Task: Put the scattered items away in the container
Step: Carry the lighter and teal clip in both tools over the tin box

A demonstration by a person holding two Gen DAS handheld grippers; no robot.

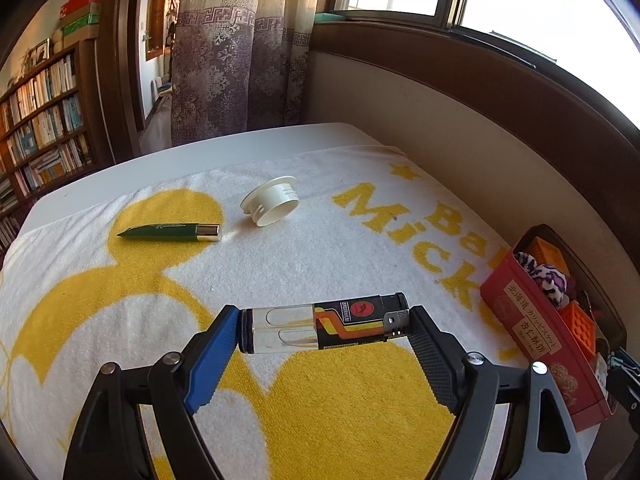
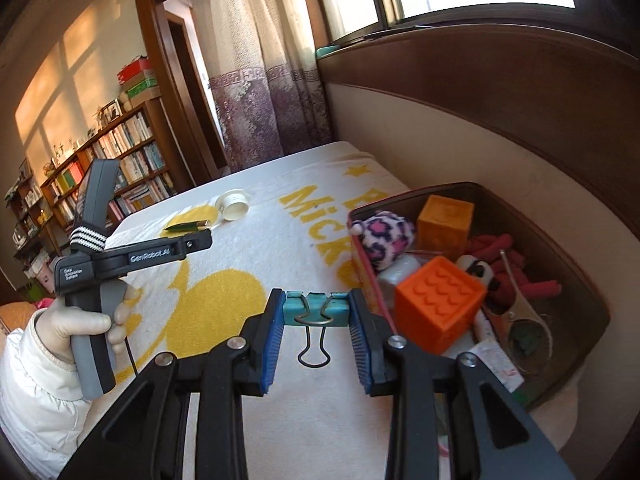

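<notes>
My left gripper (image 1: 324,330) is shut on a lighter (image 1: 326,326) held lengthwise between its pads, above the yellow-and-white towel (image 1: 120,320). My right gripper (image 2: 316,312) is shut on a teal binder clip (image 2: 316,310), its wire handles hanging down. The red tin container (image 2: 568,280) lies just right of the right gripper, with orange blocks (image 2: 440,304), a spotted plush (image 2: 386,238) and other items in it. The same container (image 1: 532,332) shows at the right edge of the left wrist view. On the towel lie a green pen cap (image 1: 170,232) and a white plastic ring (image 1: 270,202).
A person's gloved hand (image 2: 86,328) and white sleeve hold the left gripper's handle at the left of the right wrist view. A wall with a dark wooden sill (image 1: 480,92) runs close behind the container. Curtains and bookshelves stand beyond the table's far edge.
</notes>
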